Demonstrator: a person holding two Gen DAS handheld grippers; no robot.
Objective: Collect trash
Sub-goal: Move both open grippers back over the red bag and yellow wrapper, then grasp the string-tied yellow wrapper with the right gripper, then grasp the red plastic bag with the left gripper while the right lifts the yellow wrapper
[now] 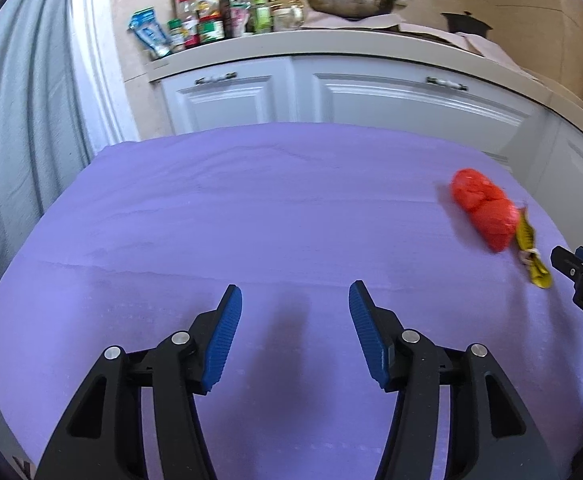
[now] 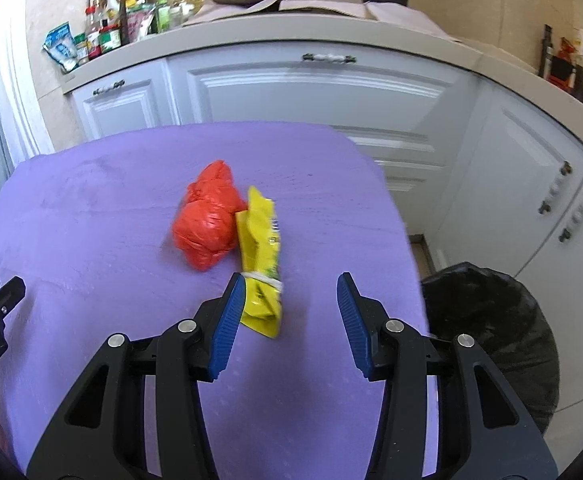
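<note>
Purple cloth covers the tabletop (image 2: 91, 216), where the right tool (image 2: 291, 312) hangs spread and empty, its left pad beside a folded yellow wrapper (image 2: 261, 248), likely the next pickup. Touching it, a red bag (image 2: 207, 220). At left, the left tool (image 1: 295, 320) is spread over bare cloth. A black bin (image 2: 491, 328) waits right; white cabinets (image 2: 311, 92) beyond.

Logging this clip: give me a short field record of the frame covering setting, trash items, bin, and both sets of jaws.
setting: table under a purple cloth, kitchen cabinets behind
trash 1: red crumpled bag, on the cloth
trash 2: yellow wrapper, against the red bag's right side
bin: black-lined bin, beyond the table's right edge
left gripper: jaws open, nothing between them
right gripper: jaws open, wrapper's near end just inside the left jaw, not gripped
</note>
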